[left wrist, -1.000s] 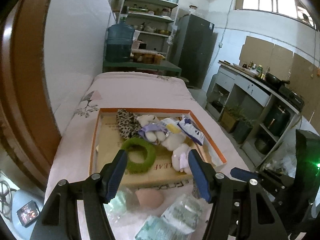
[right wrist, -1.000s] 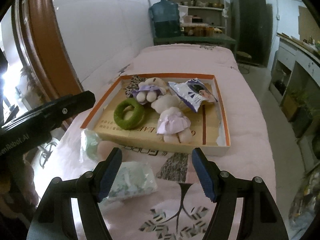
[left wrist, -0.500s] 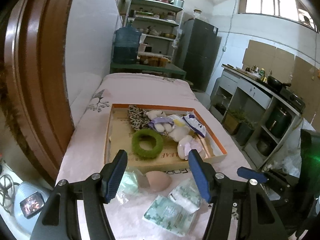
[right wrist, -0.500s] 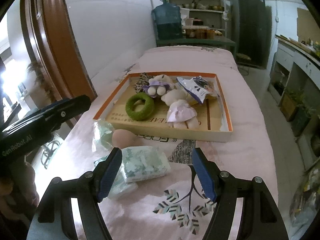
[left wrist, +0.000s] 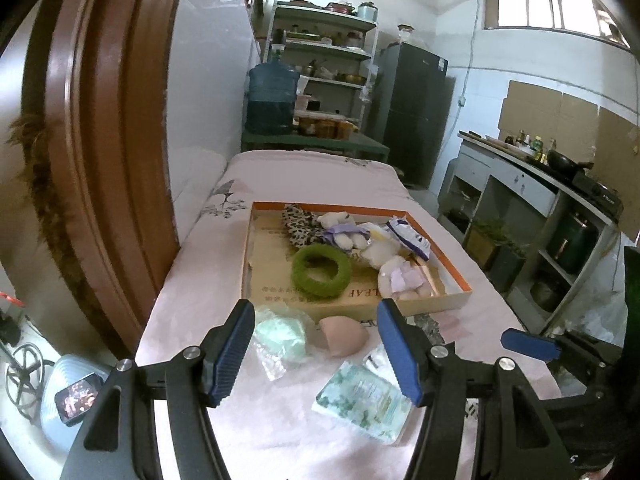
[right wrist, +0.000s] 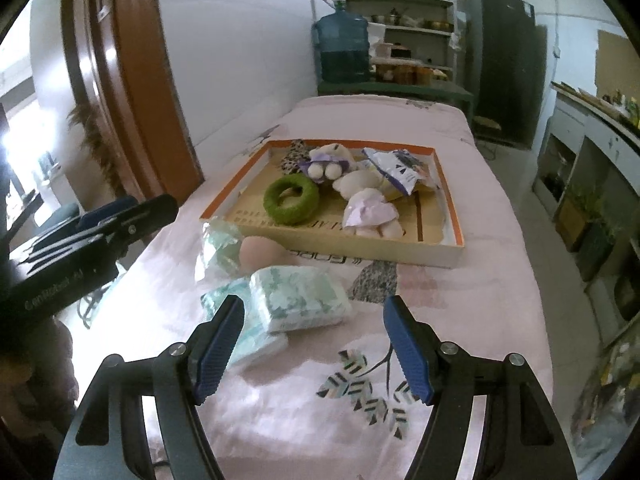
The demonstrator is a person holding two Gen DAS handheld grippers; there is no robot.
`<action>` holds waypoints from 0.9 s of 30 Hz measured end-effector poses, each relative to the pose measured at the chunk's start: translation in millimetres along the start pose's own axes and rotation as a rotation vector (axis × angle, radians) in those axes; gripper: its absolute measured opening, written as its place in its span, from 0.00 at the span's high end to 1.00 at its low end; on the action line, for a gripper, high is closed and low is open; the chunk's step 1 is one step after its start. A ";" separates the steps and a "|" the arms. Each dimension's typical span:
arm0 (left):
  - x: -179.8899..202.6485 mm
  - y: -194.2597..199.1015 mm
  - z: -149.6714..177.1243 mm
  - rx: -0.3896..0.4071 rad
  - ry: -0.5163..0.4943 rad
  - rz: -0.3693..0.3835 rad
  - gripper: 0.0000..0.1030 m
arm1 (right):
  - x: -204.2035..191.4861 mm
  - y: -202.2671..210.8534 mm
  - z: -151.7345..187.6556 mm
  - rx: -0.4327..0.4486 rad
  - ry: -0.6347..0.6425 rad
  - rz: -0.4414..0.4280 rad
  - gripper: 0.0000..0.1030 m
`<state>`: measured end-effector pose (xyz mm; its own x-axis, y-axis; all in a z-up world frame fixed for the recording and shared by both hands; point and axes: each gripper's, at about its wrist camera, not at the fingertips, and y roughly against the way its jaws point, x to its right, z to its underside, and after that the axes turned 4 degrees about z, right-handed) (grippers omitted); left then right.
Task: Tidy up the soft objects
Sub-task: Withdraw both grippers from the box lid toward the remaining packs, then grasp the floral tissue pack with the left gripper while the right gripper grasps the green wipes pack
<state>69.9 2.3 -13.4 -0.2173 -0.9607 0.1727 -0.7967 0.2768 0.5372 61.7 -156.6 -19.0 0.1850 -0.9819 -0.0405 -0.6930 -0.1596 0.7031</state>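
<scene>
An orange-rimmed cardboard tray (left wrist: 456, 276) (right wrist: 454, 216) on the pink bed holds a green fuzzy ring (left wrist: 321, 271) (right wrist: 291, 198), plush toys (left wrist: 400, 278) (right wrist: 370, 214), a leopard-print cloth (left wrist: 299, 224) and a white-purple packet (left wrist: 410, 234) (right wrist: 400, 168). In front of the tray lie a beige sponge (left wrist: 343, 335) (right wrist: 258, 252), a mint bagged item (left wrist: 282, 334) (right wrist: 220, 244) and tissue packs (left wrist: 362, 398) (right wrist: 298, 298). My left gripper (left wrist: 316, 354) is open and empty above these. My right gripper (right wrist: 312, 350) is open and empty, near the tissue packs.
A brown door frame (left wrist: 100, 160) stands left of the bed. A water jug (left wrist: 272, 98), shelves (left wrist: 324, 60) and a dark fridge (left wrist: 416, 112) stand beyond it. A kitchen counter (left wrist: 540, 184) runs along the right. The left gripper body (right wrist: 80, 248) shows in the right wrist view.
Both grippers have pulled back and up from the tray, so the loose items in front of it now show fully. Both stay open and empty.
</scene>
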 end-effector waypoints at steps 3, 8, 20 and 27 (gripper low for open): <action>-3.1 5.1 6.3 0.010 0.005 -0.005 0.39 | -7.2 0.5 7.7 -0.001 0.022 -0.006 0.28; -9.8 12.8 20.0 0.021 0.021 -0.014 0.39 | -16.1 -6.6 17.7 -0.019 0.037 -0.031 0.28; -25.0 6.6 55.2 -0.026 0.074 -0.012 0.39 | -12.5 -25.2 32.4 -0.062 -0.009 -0.062 0.28; -27.6 -2.0 65.9 -0.052 0.087 -0.007 0.39 | -8.1 -35.3 28.9 -0.068 -0.033 -0.071 0.28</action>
<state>40.3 26.9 -73.6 -0.1599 -0.9579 0.2386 -0.7671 0.2727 0.5807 64.4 -146.0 -64.0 0.2083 -0.9714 -0.1140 -0.6300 -0.2224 0.7441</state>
